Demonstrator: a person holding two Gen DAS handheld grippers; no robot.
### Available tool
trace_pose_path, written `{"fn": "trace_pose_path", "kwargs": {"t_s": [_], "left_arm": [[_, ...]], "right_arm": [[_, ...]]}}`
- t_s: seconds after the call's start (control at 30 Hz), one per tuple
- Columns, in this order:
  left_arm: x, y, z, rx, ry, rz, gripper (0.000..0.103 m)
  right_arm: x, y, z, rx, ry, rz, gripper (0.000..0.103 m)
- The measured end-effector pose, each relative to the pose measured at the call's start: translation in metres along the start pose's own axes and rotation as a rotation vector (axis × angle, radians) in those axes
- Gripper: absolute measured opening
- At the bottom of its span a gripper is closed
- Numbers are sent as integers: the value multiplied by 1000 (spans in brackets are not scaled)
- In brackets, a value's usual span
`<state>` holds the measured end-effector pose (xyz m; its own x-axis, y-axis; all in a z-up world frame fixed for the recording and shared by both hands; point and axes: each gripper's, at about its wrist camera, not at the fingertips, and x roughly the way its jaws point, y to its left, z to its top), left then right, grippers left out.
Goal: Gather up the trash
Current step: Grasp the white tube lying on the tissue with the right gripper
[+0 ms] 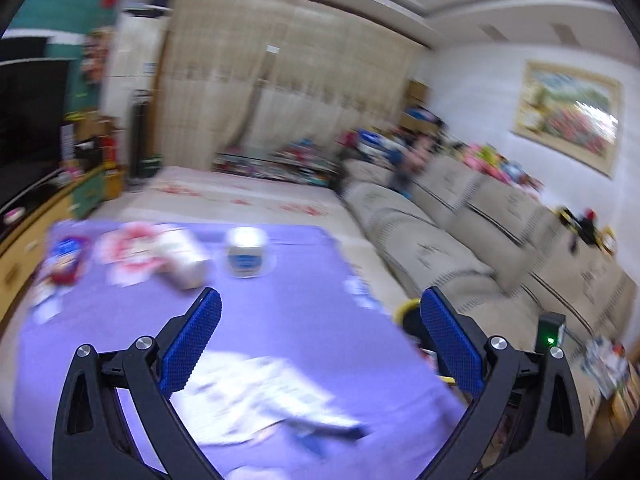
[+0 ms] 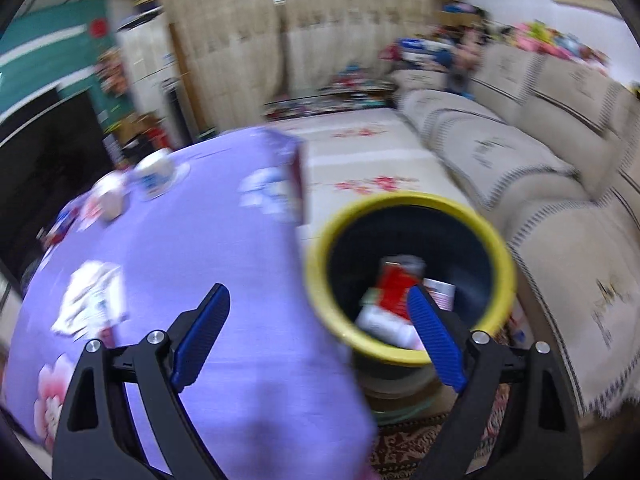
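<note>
A table under a purple cloth carries blurred litter. A crumpled white wrapper lies just below my left gripper, which is open with nothing between its fingers. Farther off are a white cup with a blue label, a pale roll, a red-and-white wrapper and a blue-and-red packet. In the right wrist view a yellow-rimmed dark bin stands beside the table's edge, with a red packet and white scraps inside. My right gripper hangs open and empty above that edge and the bin's near rim.
A long beige sofa runs along the right, close behind the bin. A flowered floor mat lies beyond the table, and a TV cabinet lines the left. The bin sits on a patterned rug. A blue-and-white packet lies near the table's far edge.
</note>
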<state>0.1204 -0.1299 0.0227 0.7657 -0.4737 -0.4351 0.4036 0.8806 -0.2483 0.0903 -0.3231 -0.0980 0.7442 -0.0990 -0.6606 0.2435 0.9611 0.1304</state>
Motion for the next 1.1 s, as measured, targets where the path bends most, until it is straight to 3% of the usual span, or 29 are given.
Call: {"fn": "trace_pose_path", "kwargs": {"t_s": [0.1,0.23,0.4,0.47,0.53,0.67,0.8,1.1], "left_arm": [[-30,42,-14,-57,-12,99,98],[-49,77,-33,-92,-8,173,98],[-58,105,-50,-131,0,177,98],[-54,103,-51,-128,-1,175,98],[-55,101,-53,-119,-7,170,98],[-47,89,-52,-94,0,166,98],[-42,86,-53,-91,4,162,98],[-35,80,-55,-83,18,155,98]], "right_arm": [[6,46,1,-85,22,92,85],[9,105,-5,-204,63,239,85],[12,150,-20,-335,112,303,85],[15,155,-26,-352,132,297,82],[20,155,-30,-350,159,299,69],[31,159,-34,-351,205,310,55],[37,161,-37,-349,216,312,28],[18,157,-35,-338,193,378,21]]}}
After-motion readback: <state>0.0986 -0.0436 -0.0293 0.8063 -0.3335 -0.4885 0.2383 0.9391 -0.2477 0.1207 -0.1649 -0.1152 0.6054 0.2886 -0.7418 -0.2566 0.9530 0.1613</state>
